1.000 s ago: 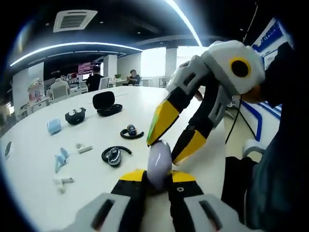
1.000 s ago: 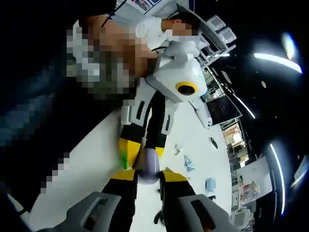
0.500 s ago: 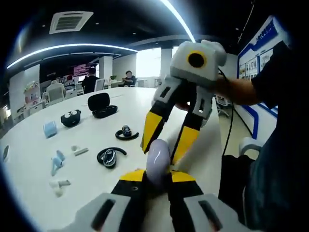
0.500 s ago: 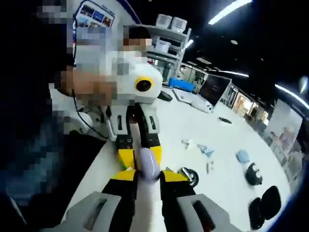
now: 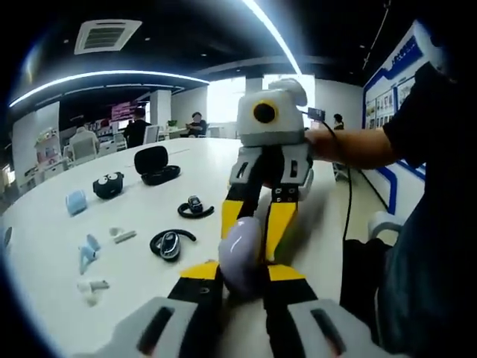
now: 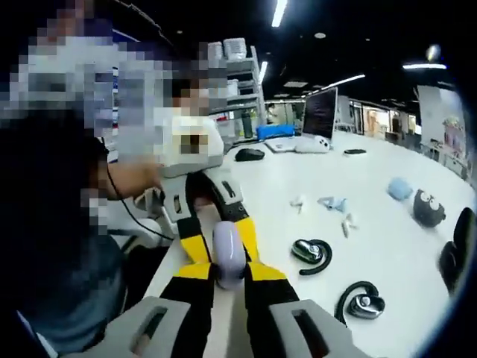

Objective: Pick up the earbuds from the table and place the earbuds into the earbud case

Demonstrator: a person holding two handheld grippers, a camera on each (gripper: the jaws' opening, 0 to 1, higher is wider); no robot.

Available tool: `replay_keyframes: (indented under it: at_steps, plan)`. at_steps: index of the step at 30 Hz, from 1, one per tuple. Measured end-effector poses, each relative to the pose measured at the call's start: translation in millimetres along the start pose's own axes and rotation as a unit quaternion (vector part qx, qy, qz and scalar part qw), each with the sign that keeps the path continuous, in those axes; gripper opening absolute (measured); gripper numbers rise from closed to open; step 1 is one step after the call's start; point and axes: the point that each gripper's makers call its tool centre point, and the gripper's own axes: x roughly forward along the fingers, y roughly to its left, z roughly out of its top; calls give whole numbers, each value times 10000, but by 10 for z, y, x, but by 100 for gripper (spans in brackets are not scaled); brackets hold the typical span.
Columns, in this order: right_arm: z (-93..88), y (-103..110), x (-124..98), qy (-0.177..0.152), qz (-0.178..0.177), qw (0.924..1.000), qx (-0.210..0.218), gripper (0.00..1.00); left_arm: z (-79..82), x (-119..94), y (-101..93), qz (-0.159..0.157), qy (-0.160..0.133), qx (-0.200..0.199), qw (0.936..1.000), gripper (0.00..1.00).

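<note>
A lavender earbud case (image 5: 240, 253) sits upright between the yellow tips of my left gripper (image 5: 242, 274), which is shut on its lower part. My right gripper faces it from the far side, and its yellow fingers (image 5: 282, 220) close around the case's far end. In the right gripper view the same case (image 6: 228, 252) stands between the tips of my right gripper (image 6: 229, 272), with the left gripper's fingers (image 6: 195, 242) behind it. Two black ear-hook earbuds (image 5: 170, 242) (image 5: 195, 206) lie on the white table (image 5: 45, 239). The right gripper view shows them too (image 6: 311, 252) (image 6: 361, 302).
Further along the table are an open black case (image 5: 156, 162), a black case with eyes (image 5: 108, 184), a blue case (image 5: 76, 201), small blue earbuds (image 5: 88, 250) and white earbuds (image 5: 123, 233). A person's arm (image 5: 350, 145) holds the right gripper. The table edge runs close on the right.
The right gripper swung from a slant on the right to straight opposite the left gripper, closing around the case's far end. The case stayed in the left gripper. Both views shifted.
</note>
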Motion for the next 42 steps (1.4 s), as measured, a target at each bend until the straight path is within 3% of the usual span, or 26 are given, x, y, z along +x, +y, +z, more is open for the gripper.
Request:
replay_keyframes:
  at_steps: [5, 12, 15, 19, 22, 25, 30, 38, 42]
  plan:
    - [60, 28, -18, -184, 130, 9968, 766, 15, 43, -52, 5, 197, -30, 504, 9985, 27]
    - [255, 59, -14, -488, 424, 9816, 1796, 14, 215, -217, 75, 645, -238, 1185, 9906, 30]
    - [425, 25, -7, -712, 547, 9678, 2350, 14, 278, -310, 153, 958, -221, 1600, 9822, 32]
    - [662, -74, 35, -898, 613, 9514, 2883, 14, 360, -456, 333, 1592, -32, 2276, 9607, 32]
    - [796, -195, 113, -856, 583, 9472, 3036, 14, 435, -571, 524, 1969, -76, 2315, 9527, 32]
    - [874, -319, 212, -655, 471, 9465, 3126, 14, 421, -658, 752, 2121, -118, 1897, 9586, 31]
    - [1015, -664, 402, -432, 253, 9359, 3486, 15, 434, -768, 1079, 2247, -206, 1516, 9623, 30]
    - [1277, -1144, 599, -380, 91, 9251, 3778, 15, 442, -859, 1703, 2395, -108, 1388, 9609, 30]
    - [1351, -1470, 717, -372, -150, 9177, 3953, 15, 345, -797, 2051, 2357, -17, 1149, 9650, 29]
